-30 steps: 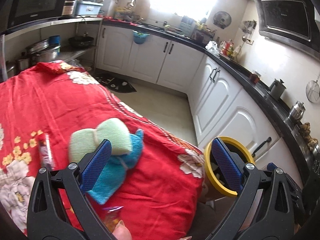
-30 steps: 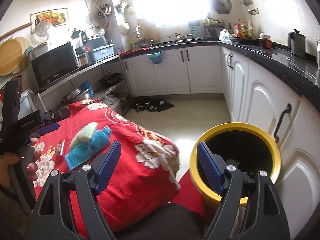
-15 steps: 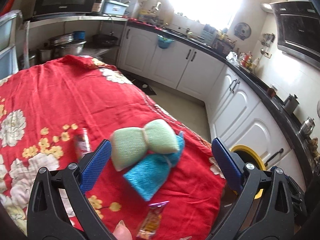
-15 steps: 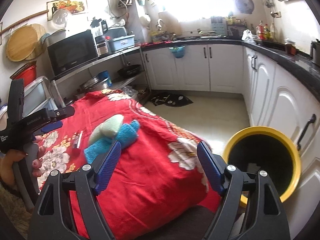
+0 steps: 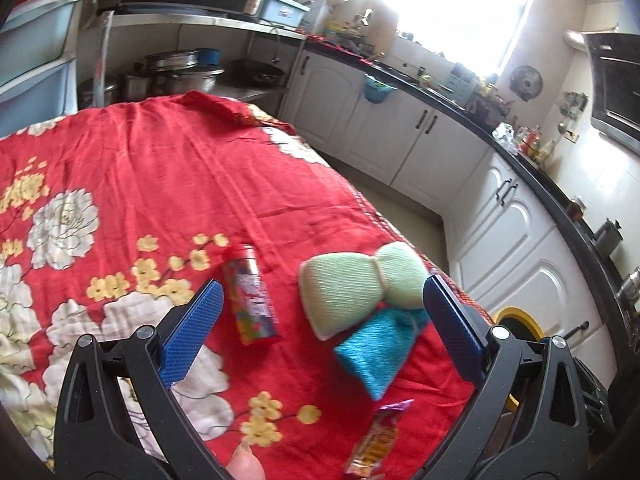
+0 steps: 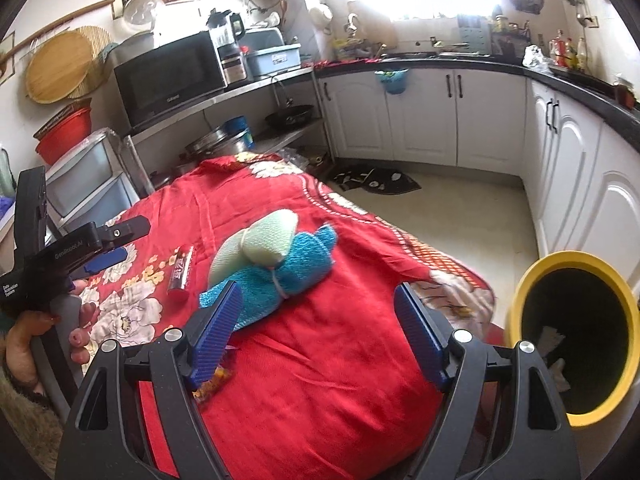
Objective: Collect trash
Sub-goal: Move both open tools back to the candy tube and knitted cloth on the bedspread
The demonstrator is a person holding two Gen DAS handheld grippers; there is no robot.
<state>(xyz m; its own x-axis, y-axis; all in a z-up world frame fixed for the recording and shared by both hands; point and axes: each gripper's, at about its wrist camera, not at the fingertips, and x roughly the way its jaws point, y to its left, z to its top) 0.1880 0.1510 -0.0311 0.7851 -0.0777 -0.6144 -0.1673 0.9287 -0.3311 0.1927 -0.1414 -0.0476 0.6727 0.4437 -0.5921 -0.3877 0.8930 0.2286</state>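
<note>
A red snack tube [image 5: 251, 295] lies on the red flowered tablecloth [image 5: 160, 184]; it also shows in the right wrist view [image 6: 181, 270]. An orange candy wrapper [image 5: 376, 440] lies near the table's front edge, and shows behind my right finger [image 6: 212, 384]. A yellow-rimmed trash bin [image 6: 572, 344] stands on the floor right of the table, with paper inside. My left gripper [image 5: 320, 332] is open above the tube and cloths. My right gripper [image 6: 316, 336] is open over the table's near end.
A green cloth [image 5: 360, 288] lies on a blue cloth [image 5: 380, 356] mid-table. White cabinets [image 6: 440, 120] and a black counter line the far and right walls. A shelf with a microwave [image 6: 168, 76] and pots stands behind the table.
Both grippers have swung left, away from the bin and over the table. The tube and wrapper have come into the left wrist view. Both stay open.
</note>
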